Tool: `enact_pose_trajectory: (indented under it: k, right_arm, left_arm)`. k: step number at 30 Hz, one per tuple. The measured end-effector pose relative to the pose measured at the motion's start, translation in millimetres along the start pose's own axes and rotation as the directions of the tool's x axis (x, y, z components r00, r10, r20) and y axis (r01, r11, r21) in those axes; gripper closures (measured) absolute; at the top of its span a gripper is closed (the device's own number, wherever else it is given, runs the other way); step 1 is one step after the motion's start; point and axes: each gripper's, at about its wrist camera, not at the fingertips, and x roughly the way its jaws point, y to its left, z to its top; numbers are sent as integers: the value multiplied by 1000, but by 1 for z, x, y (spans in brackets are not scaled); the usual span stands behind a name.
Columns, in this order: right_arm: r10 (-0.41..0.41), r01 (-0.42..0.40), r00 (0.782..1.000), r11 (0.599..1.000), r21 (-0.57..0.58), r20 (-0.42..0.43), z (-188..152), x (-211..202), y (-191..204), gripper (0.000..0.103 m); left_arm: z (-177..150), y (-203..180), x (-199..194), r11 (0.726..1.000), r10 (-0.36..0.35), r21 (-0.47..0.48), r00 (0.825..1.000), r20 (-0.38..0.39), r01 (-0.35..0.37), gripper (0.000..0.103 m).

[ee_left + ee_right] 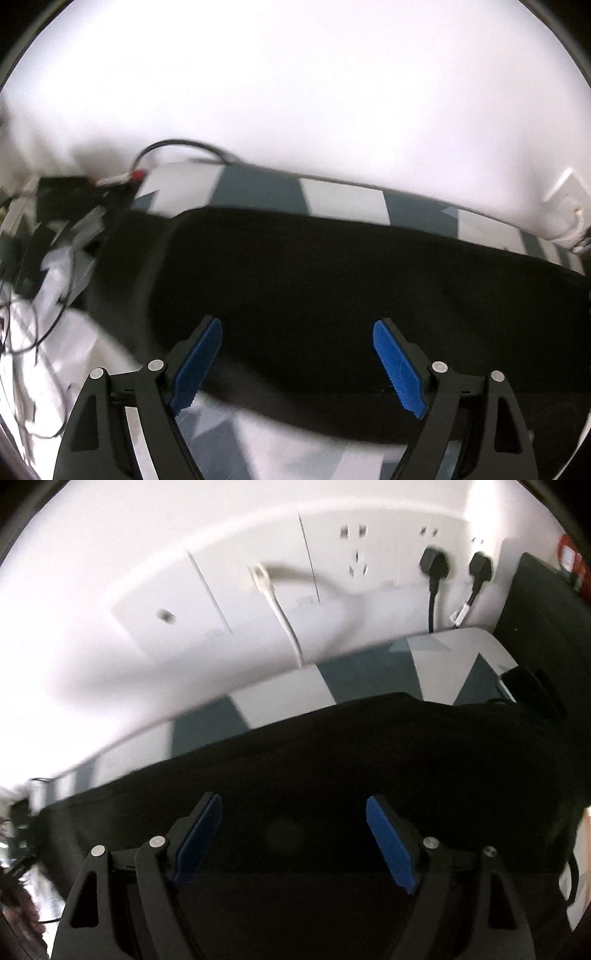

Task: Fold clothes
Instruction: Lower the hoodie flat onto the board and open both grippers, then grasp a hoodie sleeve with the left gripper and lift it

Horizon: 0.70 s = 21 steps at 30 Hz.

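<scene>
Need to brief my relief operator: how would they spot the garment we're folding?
Start at the white wall with sockets; below it lies a surface patterned in grey and teal. Stretched across it is the black garment, a long dark band, the only solid black cloth, below both open grippers.

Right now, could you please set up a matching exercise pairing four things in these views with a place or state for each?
Things:
1. black garment
2. left gripper
3. two black plugs
4. patterned grey-and-white cloth

Places or states:
A. in the wall sockets
B. lying across the table
C. under the garment
D. fingers apart, holding nothing

Pairs: 1-B, 2-D, 3-A, 4-C
</scene>
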Motion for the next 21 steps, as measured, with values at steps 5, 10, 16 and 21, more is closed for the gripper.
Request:
enact_pose_trajectory:
  k: [5, 10, 16, 21]
  right_arm:
    - [-3, -10, 995, 991, 132, 102, -26, -60, -10, 19]
    - [-75, 25, 985, 953, 302, 154, -63, -112, -46, 19]
    - [-159, 69, 974, 885, 460, 161, -149, -171, -77, 13]
    - [-130, 36, 980, 858, 512, 149, -197, -186, -104, 12]
  left_arm:
    - [-54, 36, -45, 998, -59, -11, 998, -3, 59, 18]
    - [-107, 43, -60, 992, -121, 34, 992, -22, 122, 18]
    - [-144, 20, -69, 973, -218, 60, 974, -60, 222, 18]
    - [-166, 10, -95, 971, -237, 29, 971, -40, 239, 18]
